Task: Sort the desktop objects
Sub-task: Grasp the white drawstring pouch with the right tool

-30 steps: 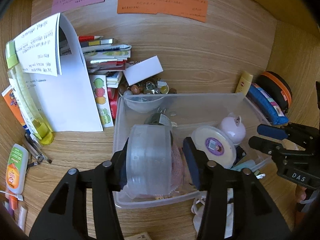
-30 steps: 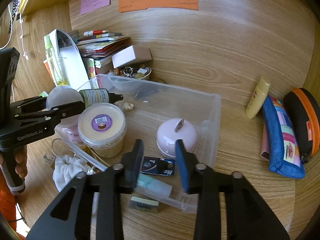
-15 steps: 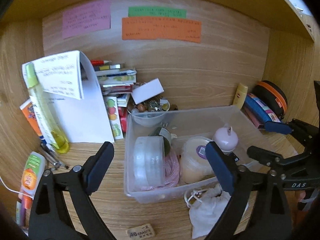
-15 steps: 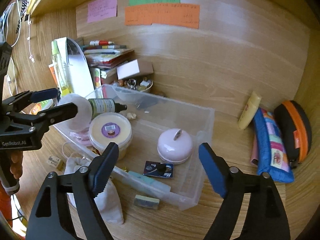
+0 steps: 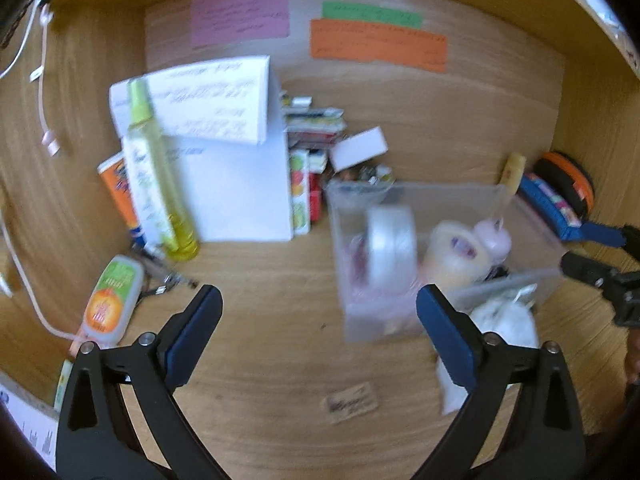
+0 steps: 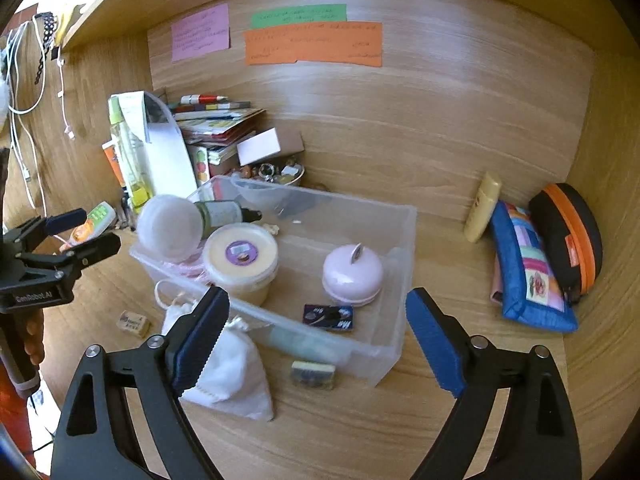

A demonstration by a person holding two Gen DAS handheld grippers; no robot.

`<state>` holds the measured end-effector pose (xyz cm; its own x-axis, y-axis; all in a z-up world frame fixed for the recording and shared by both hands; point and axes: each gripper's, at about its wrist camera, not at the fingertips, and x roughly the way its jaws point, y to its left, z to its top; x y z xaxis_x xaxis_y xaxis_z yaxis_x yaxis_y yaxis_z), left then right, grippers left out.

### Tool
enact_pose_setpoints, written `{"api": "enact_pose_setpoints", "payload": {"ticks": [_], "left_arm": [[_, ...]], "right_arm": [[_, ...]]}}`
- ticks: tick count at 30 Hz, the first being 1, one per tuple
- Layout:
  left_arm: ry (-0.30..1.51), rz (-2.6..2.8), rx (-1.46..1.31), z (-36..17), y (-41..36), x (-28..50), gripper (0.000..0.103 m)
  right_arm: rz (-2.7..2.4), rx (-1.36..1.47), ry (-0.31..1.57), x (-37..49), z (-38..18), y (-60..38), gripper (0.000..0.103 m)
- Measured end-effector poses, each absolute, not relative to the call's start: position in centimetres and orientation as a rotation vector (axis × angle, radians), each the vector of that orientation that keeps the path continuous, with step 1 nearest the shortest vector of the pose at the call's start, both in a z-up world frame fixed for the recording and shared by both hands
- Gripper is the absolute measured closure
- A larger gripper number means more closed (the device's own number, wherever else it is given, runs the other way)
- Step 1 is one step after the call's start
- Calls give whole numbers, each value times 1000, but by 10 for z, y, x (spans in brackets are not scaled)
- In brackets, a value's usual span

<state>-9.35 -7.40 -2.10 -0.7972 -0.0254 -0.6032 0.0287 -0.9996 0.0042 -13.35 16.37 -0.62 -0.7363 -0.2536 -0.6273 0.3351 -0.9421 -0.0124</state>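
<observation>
A clear plastic bin (image 6: 400,216) holds a clear round container (image 6: 170,222), a dark bottle (image 6: 224,214), a cream tub (image 6: 240,256), a pink round case (image 6: 352,276) and a dark card (image 6: 329,317). My left gripper (image 5: 318,296) hangs over bare wood left of the bin (image 5: 440,192). Its jaws are opening with nothing between them. My right gripper (image 6: 317,296) is in front of the bin, its jaws also opening and empty. A white cloth pouch (image 6: 228,368) and an eraser (image 6: 312,374) lie against the bin's front wall.
At the left stand a yellow-green bottle (image 5: 156,184), folded white paper (image 5: 232,184) and an orange-green bottle (image 5: 112,300). A small brown eraser (image 5: 352,402) lies near me. At the right wall are a yellow tube (image 6: 482,208), blue pencil case (image 6: 528,272) and black-orange case (image 6: 572,236).
The left gripper let go of the clear round container in the bin, opened wide and drew back to the left. The right gripper opened wide and pulled back from the bin.
</observation>
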Motion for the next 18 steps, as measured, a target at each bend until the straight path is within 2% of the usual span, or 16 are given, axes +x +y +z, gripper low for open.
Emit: {"api": "enact_pose_setpoints", "payload": {"ticks": [14,18], "left_arm": [[46,-2899,1155,-64,-75,-68,4],[108,-2906,1184,-69,-78,-62,4]], "right_arm": [[-2507,1047,211,-111,-48,120,15],[-2458,1104,230,-114,-65,106,15]]}}
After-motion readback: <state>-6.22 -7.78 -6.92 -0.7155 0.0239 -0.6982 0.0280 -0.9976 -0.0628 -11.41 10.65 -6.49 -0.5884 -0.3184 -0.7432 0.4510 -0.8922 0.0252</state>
